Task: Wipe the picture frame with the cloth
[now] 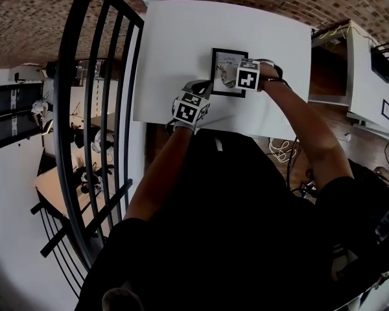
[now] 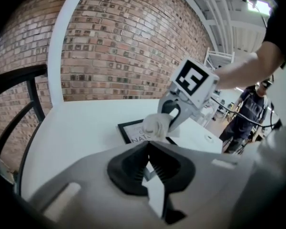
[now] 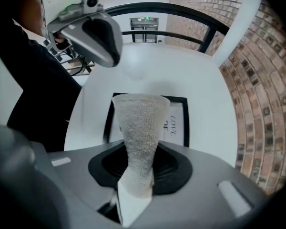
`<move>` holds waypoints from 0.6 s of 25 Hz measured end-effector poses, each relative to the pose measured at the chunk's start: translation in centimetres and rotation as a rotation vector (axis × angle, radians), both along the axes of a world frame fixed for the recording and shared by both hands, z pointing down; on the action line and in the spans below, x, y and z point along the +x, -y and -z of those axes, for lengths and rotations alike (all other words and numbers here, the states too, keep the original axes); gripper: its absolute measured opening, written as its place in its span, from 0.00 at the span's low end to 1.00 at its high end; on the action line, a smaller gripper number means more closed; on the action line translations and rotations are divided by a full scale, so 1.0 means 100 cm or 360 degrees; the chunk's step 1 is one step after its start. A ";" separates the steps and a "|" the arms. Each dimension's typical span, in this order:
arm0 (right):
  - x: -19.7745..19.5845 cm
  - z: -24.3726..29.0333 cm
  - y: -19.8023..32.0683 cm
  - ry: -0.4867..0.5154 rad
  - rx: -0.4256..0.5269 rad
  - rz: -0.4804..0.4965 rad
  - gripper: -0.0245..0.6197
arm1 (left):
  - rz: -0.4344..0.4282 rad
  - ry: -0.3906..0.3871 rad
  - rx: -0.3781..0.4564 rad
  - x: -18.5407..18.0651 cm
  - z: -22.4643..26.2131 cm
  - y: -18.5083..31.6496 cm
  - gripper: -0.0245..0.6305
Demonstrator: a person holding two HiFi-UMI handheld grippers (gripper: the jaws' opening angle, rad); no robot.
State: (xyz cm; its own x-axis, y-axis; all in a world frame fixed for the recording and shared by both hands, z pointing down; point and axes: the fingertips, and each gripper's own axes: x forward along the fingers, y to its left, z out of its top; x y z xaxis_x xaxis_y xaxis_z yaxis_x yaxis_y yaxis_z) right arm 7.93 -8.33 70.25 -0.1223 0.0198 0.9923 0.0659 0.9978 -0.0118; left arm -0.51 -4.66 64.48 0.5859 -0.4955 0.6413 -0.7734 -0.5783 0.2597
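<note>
A black picture frame [image 1: 228, 57] with a printed white sheet lies flat on the white table [image 1: 181, 44]. My right gripper [image 1: 232, 78] is shut on a pale nubbly cloth [image 3: 140, 123], and the cloth's free end rests on the frame's glass [image 3: 176, 120]. In the left gripper view the cloth [image 2: 155, 125] sits bunched on the frame [image 2: 131, 130] under the right gripper [image 2: 163, 122]. My left gripper [image 1: 205, 88] is at the frame's near left corner. Its jaws [image 2: 148, 149] stand shut, and they hide that corner.
A black metal railing [image 1: 97, 109] runs along the table's left side. A brick wall [image 2: 124, 46] stands behind the table. A person [image 2: 250, 113] stands off to the right. A white cabinet [image 1: 356, 63] and floor cables [image 1: 282, 149] lie right of the table.
</note>
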 end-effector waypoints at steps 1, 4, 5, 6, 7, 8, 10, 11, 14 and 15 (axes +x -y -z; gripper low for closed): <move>0.004 0.001 0.013 -0.0010 0.0039 -0.0013 0.22 | -0.0005 0.0008 -0.0008 0.001 -0.002 -0.003 0.04; 0.012 0.002 0.050 -0.0041 0.0166 -0.0048 0.22 | -0.0043 0.0024 -0.0036 0.008 -0.008 -0.014 0.04; 0.014 0.003 0.061 -0.0045 0.0204 -0.0067 0.22 | -0.0056 0.0024 -0.0044 0.010 -0.009 -0.017 0.04; 0.015 0.002 0.071 -0.0050 0.0238 -0.0086 0.22 | -0.0067 0.0022 -0.0048 0.013 -0.010 -0.020 0.04; 0.016 0.002 0.080 -0.0057 0.0268 -0.0103 0.22 | -0.0076 0.0021 -0.0046 0.015 -0.011 -0.021 0.04; 0.017 0.000 0.088 -0.0068 0.0293 -0.0116 0.22 | -0.0081 0.0022 -0.0039 0.016 -0.013 -0.021 0.04; 0.021 -0.008 0.096 -0.0108 0.0314 -0.0129 0.22 | -0.0086 0.0047 -0.0026 0.014 -0.018 -0.020 0.04; 0.023 -0.013 0.097 -0.0131 0.0309 -0.0132 0.22 | -0.0086 0.0059 -0.0028 0.013 -0.020 -0.019 0.04; 0.024 -0.024 0.088 -0.0156 0.0271 -0.0135 0.23 | -0.0081 0.0038 -0.0056 0.016 -0.019 -0.019 0.04; 0.023 -0.026 0.084 -0.0152 0.0260 -0.0131 0.23 | -0.0079 0.0039 -0.0060 0.015 -0.021 -0.018 0.04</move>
State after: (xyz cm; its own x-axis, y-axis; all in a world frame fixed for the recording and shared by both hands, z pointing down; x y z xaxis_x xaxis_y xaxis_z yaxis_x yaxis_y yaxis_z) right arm 10.24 -16.76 72.81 -0.0219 -0.1485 0.9887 -0.0097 0.9889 0.1483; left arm 1.02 -2.83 66.60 0.5928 -0.4416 0.6735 -0.7505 -0.6063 0.2631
